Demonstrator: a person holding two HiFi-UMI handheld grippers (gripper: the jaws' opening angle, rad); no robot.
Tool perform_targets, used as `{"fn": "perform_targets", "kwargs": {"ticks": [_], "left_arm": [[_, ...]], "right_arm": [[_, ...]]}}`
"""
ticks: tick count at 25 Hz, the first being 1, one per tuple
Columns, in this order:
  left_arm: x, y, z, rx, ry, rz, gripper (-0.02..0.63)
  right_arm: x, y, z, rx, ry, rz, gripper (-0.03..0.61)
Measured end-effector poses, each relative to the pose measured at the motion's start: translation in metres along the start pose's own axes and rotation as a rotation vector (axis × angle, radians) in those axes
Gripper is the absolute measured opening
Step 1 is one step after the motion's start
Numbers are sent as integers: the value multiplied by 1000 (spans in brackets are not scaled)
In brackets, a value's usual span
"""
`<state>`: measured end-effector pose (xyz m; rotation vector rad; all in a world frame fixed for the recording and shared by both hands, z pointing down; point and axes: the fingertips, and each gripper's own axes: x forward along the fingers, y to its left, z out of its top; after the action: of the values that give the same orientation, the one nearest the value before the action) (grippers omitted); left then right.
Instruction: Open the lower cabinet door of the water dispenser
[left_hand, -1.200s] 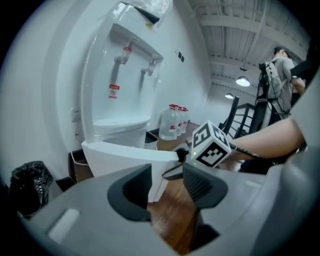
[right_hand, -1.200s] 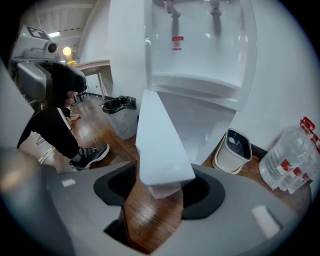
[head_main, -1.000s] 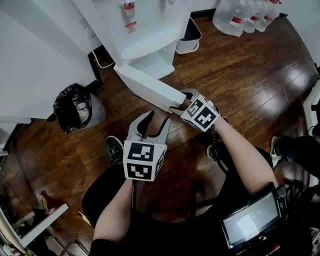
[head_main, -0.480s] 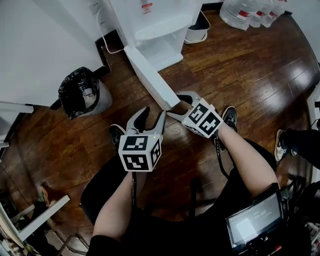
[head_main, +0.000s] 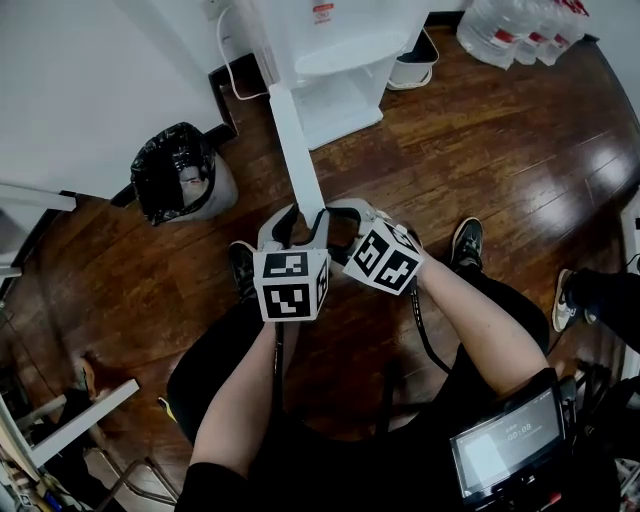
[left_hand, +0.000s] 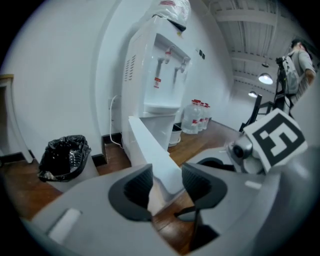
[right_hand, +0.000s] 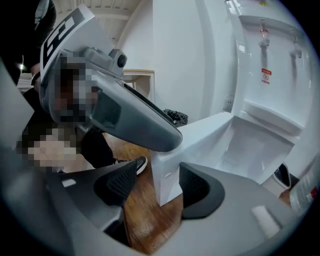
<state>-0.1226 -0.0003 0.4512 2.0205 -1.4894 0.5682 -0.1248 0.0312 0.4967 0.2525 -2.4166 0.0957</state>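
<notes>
We see a brown wooden floor (head_main: 500, 150) over most of the head view. The white water dispenser (head_main: 350, 40) stands at the top middle, against a white wall (head_main: 90, 90). Its lower cabinet door (head_main: 295, 140) is wide open. The door reaches like a long white strip from the dispenser down to the middle of the frame.

Big water bottles (head_main: 510, 35) sit in the upper right corner. A trash bin (head_main: 175, 175) with a black bag stands at the left, near the wall and well apart from the door.

The left gripper (head_main: 297, 222) is at the middle of the frame, at the door's free end. Its jaws are apart, and in the left gripper view the door's end stands between them. We cannot tell if the pads touch it.

The right gripper (head_main: 335, 230) is just beside the left one, on its right. Its jaws are apart too. The door's bottom corner stands between them, close by one pad, and bare floor shows by the other pad.

A black shoe (head_main: 240, 268) peeks out just left of the left gripper.
</notes>
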Motion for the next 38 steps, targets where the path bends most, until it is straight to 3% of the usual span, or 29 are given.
{"fn": "perform_targets", "kwargs": {"ticks": [4, 9, 16, 19, 24, 26, 32, 38], "left_arm": [[1, 4, -2, 52, 19, 21, 207], [-1, 7, -2, 41, 21, 26, 215], [-11, 27, -4, 13, 29, 54, 237], [-17, 41, -6, -18, 36, 84, 252], [-33, 71, -10, -48, 34, 160, 256], [-39, 84, -11, -61, 31, 192, 256], [-52, 115, -11, -93, 18, 288, 240], [-58, 137, -6, -86, -19, 397, 123]], "right_arm": [[2, 2, 3, -16, 1, 16, 270], [-15, -4, -8, -34, 25, 5, 259], [-53, -48, -17, -19, 51, -123, 247], [-76, -79, 4, 82, -58, -216, 233], [-137, -133, 44, 376, -355, -377, 164], [-154, -145, 49, 460, -421, -417, 138], [-167, -156, 44, 508, -447, -478, 120], [-173, -157, 50, 516, -487, -494, 103]]}}
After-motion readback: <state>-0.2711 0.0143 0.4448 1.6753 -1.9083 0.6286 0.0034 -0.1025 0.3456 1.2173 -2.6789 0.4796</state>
